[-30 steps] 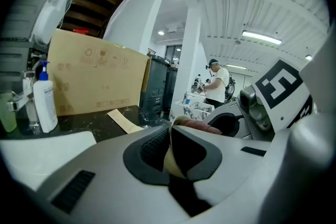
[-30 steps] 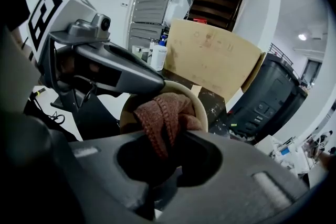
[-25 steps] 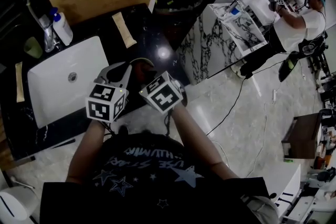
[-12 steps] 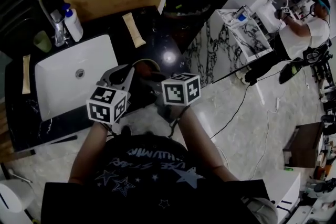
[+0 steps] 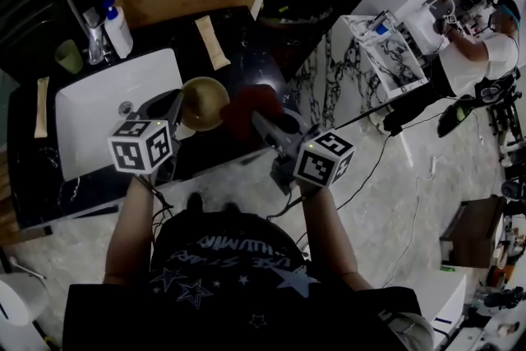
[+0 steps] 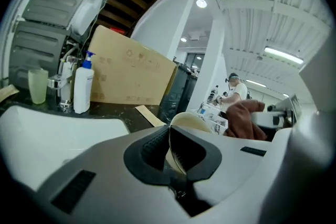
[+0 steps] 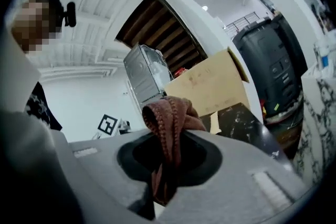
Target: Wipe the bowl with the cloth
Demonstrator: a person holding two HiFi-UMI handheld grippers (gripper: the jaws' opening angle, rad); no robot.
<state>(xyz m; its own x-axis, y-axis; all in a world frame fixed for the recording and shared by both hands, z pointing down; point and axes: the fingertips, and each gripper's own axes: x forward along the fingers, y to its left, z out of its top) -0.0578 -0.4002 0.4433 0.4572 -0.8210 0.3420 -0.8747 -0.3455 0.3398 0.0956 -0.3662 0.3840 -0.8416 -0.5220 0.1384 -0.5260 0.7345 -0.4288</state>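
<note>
Bowl (image 5: 205, 101) between left hand-held gripper (image 5: 179, 104) jaws

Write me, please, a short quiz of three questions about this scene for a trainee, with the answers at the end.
1. True or false: the left gripper is shut on the rim of the bowl.
2. What does the right gripper hold? A. a sponge B. a reddish-brown cloth C. a brush
3. Fill in: the pump bottle stands at the far edge of the white ____.

Key: 1. True. 2. B. 3. sink.
</note>
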